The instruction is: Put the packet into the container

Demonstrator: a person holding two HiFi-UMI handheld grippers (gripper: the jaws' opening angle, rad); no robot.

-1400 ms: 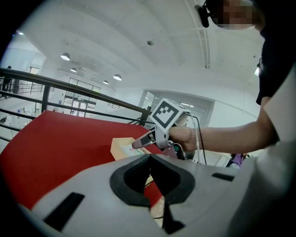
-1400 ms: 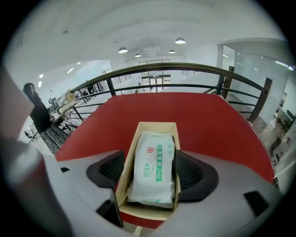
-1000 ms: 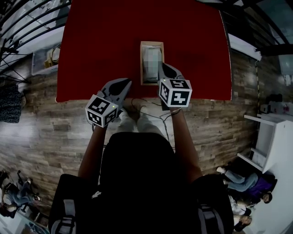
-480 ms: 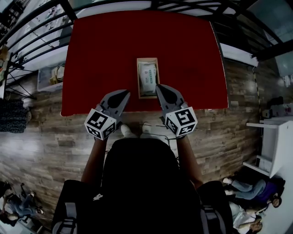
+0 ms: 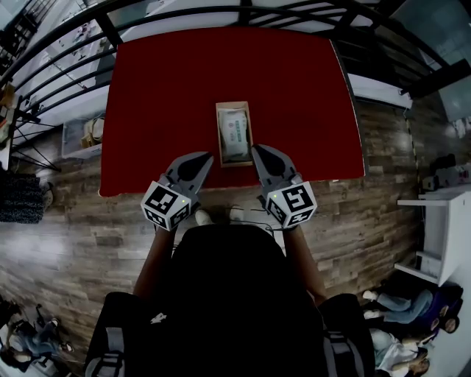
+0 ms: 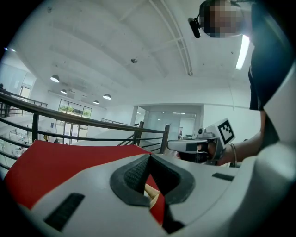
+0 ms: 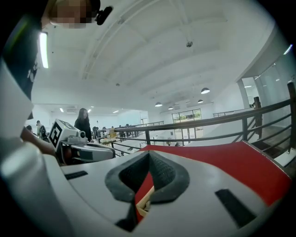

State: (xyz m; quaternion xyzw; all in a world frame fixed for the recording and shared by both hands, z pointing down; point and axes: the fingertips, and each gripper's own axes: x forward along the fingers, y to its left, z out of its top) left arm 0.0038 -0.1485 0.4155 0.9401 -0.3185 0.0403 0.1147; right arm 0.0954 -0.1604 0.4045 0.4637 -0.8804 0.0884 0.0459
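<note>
A white packet (image 5: 235,134) with green print lies flat inside the small tan container (image 5: 218,133) on the red table (image 5: 162,96). Both grippers hover at the table's front edge, on either side of the container's near end and clear of it. My left gripper (image 5: 206,157) is shut with nothing in it, its tips meeting in the left gripper view (image 6: 149,156). My right gripper (image 5: 257,151) is also shut and empty, its pads closed together in the right gripper view (image 7: 149,154). A corner of the container (image 7: 144,203) shows through the gap below the right jaws.
A black railing (image 5: 221,9) runs along the table's far side. A pale bin (image 5: 85,132) stands on the wood floor left of the table. A white shelf unit (image 5: 441,235) stands at the right, with people (image 5: 412,309) sitting on the floor below it.
Both grippers have drawn back toward me. The right gripper, beside the container a second ago, now sits at the table's front edge. The packet stays in the container.
</note>
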